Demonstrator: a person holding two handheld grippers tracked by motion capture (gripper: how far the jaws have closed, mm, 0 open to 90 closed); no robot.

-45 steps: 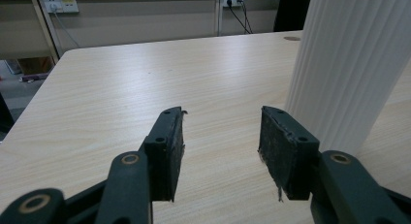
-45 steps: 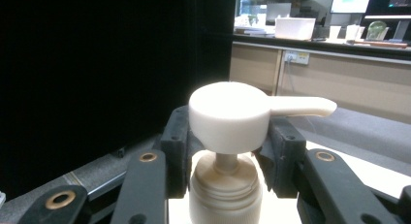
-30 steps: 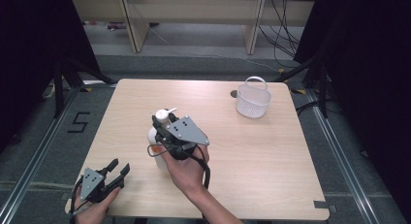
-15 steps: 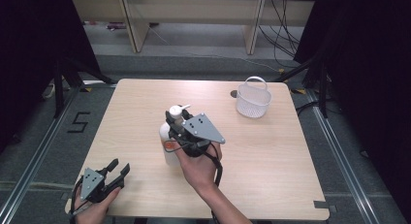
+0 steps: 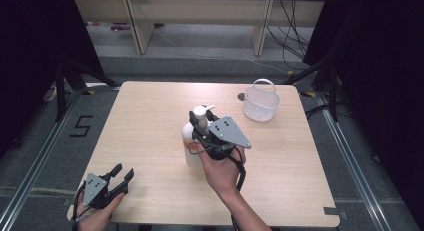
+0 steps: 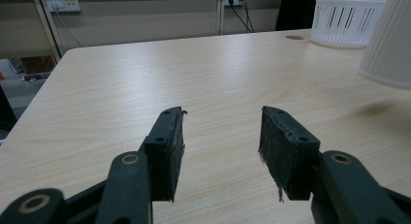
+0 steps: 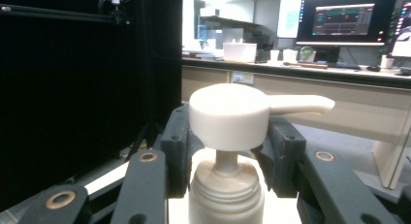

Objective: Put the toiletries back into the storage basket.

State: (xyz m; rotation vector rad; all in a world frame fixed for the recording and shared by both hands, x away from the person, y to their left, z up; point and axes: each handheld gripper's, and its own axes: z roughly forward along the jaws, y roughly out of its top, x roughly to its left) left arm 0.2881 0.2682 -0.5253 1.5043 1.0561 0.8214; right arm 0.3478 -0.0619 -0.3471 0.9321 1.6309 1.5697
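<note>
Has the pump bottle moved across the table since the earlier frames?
Yes. The pump bottle, held by the right tool, has shifted rightward in the high view, toward the white basket, which sits where it was.

The desk [image 5: 150,126] is showing a pale, light-wood grain, with a small dark round spot near its upper right. The pump bottle [image 5: 192,141] at the frame's centre is appearing white to cream, with an orange mark on its body; in the right gripper view its pump head [image 7: 232,115] is looking off-white. The basket [image 5: 261,103] in the upper right is white with slotted walls. Both the left gripper [image 5: 117,178] and the right gripper [image 5: 200,128] are black, each carrying a grey plate. The floor is grey, bearing a black "5" [image 5: 81,126] at the left.
</note>
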